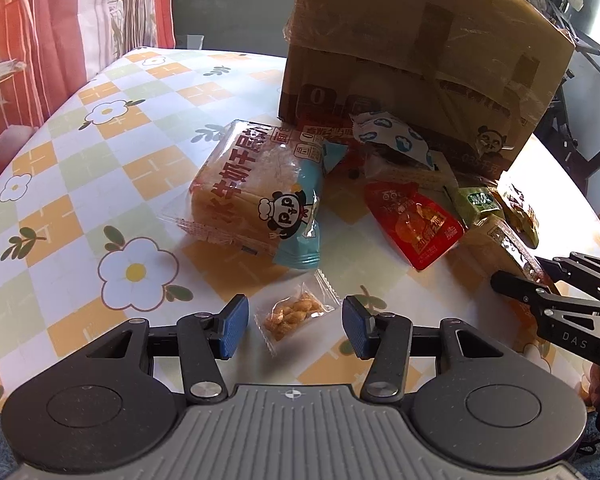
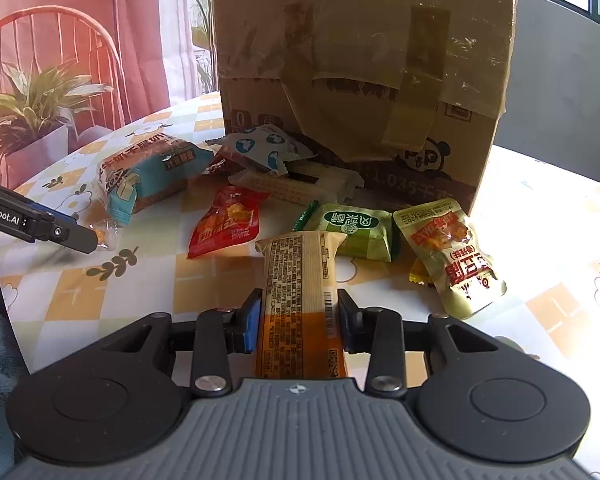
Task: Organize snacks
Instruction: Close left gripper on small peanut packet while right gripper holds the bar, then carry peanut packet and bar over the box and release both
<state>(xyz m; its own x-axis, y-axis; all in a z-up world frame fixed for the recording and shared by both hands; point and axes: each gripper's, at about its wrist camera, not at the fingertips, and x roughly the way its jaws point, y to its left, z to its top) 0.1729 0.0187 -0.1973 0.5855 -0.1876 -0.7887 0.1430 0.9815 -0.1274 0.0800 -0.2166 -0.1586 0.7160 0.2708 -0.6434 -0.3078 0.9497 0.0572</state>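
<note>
A small clear packet of nuts (image 1: 290,317) lies on the flowered tablecloth (image 1: 80,168) between the blue pads of my left gripper (image 1: 296,326), which stands open with a gap on each side of it. My right gripper (image 2: 300,320) is shut on a long beige and orange snack bar (image 2: 300,276), its pads pressing both long edges. In the left wrist view the right gripper (image 1: 528,276) shows at the right edge, over the bar (image 1: 500,236). The left gripper's finger (image 2: 72,236) shows at the left of the right wrist view.
A tall taped cardboard box (image 2: 360,60) stands behind the snacks. In front of it lie a bread pack (image 1: 256,196), a red pouch (image 2: 226,224), a green packet (image 2: 352,228), a yellow-green pouch (image 2: 452,256), a blue-and-white packet (image 2: 260,146) and a white wafer pack (image 2: 296,184). A red chair (image 2: 60,40) and plant (image 2: 32,104) stand beyond the table.
</note>
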